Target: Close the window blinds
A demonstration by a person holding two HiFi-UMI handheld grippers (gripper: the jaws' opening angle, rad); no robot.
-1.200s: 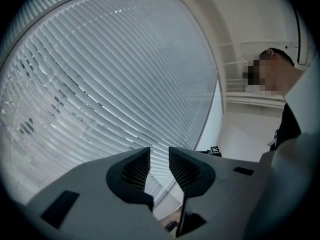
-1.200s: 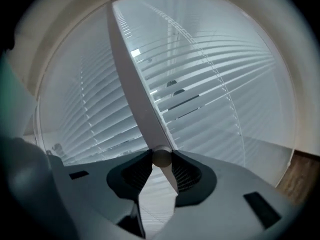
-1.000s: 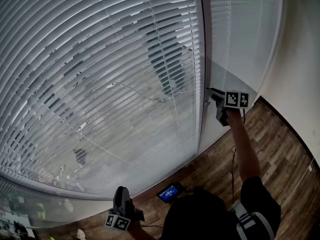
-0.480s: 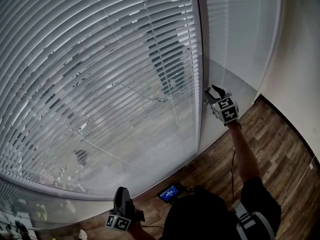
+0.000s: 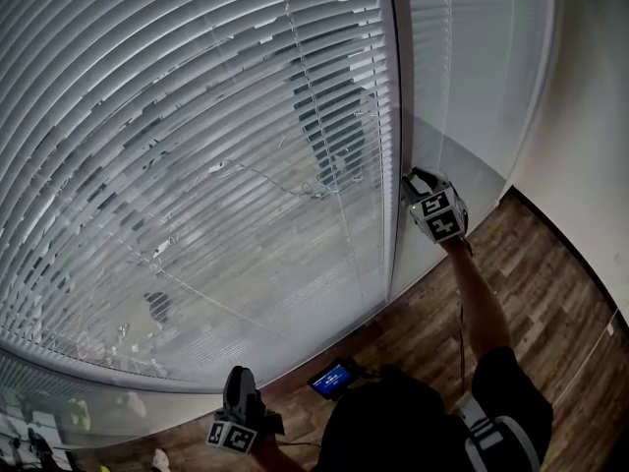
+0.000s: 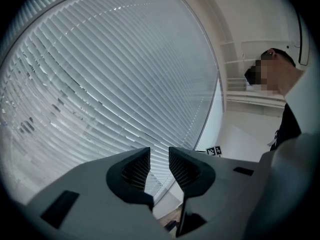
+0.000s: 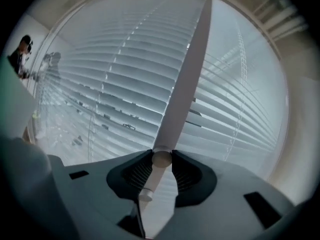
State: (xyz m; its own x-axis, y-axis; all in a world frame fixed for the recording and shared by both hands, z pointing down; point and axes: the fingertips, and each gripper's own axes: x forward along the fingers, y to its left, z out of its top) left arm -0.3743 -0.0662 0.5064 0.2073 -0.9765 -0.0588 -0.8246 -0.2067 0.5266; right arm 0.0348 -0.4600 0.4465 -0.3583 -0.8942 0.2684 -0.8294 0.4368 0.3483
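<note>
- The white horizontal-slat window blinds (image 5: 197, 165) hang full length over the wide pane on the far left. Their slats are tilted only partly, so dim shapes outside show through the gaps.
- A narrower white slatted blind (image 5: 472, 47) covers the pane to the right, beyond the pale upright window post (image 5: 398, 116).
- The right gripper (image 5: 413, 181) is held out at arm's length against that post, pointing at the window and rolled to one side.
- Its fingers (image 7: 187, 171) have just been closing and are clamped on the white plastic tilt rod (image 7: 185, 84), one pad pressing on each side near the rod's lower end.
- The rod slants up from the right gripper (image 7: 161, 160) across the slats, and its short stub pokes out below the pads.
- The left gripper (image 5: 237, 377) is low and near, well apart from the blinds, pointing level at them.
- In the left gripper view, the fingers (image 6: 135, 169) of the left gripper (image 6: 159, 165) stand a little apart with nothing between them.
- On the dark wooden plank floor (image 5: 550, 293) below the window, a small device with a blue screen (image 5: 334, 377) lies near the person.
</note>
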